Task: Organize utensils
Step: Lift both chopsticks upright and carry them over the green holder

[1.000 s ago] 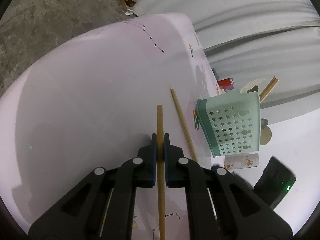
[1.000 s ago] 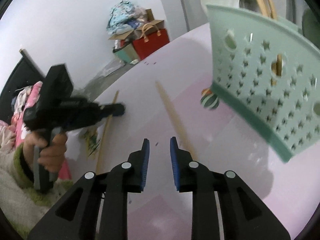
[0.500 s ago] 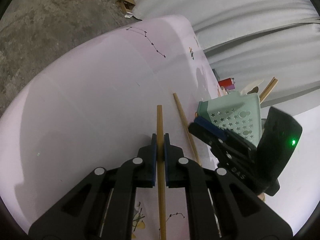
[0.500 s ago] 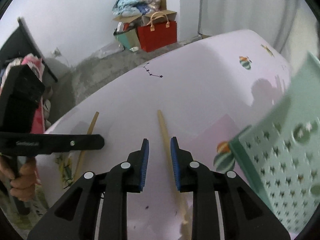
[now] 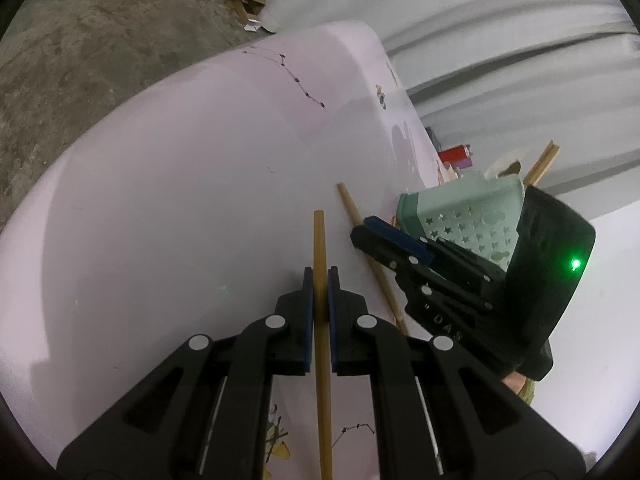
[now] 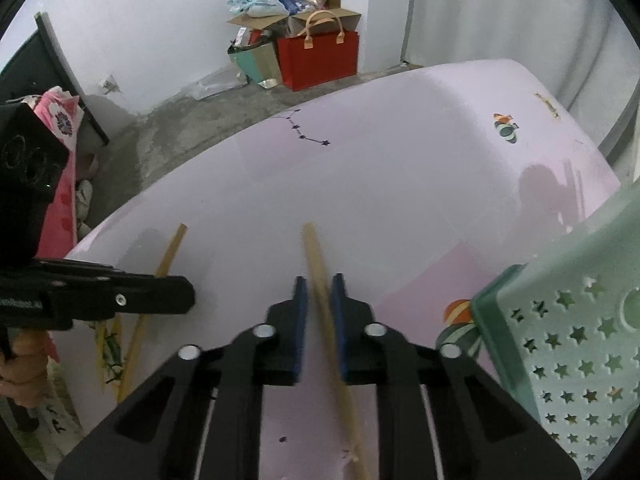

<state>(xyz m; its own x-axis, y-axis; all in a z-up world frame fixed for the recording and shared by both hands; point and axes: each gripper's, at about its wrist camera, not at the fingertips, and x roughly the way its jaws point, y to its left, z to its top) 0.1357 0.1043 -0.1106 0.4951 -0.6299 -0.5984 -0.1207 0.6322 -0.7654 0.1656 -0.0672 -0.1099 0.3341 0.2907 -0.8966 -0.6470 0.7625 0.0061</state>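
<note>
Both our left fingers press flat on a wooden chopstick, so the left gripper holds it clamped. Our right gripper has just been closing around a second chopstick — this one lies on the pink table, and the pads look to be touching it. Just beside it stands the green star-punched basket, with utensils sticking up from it.

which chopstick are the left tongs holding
The chopstick pinched between the blue pads of the left tongs. The other chopstick, nearer the green basket, sits between the right tongs, whose jaws have just been closing.
</note>
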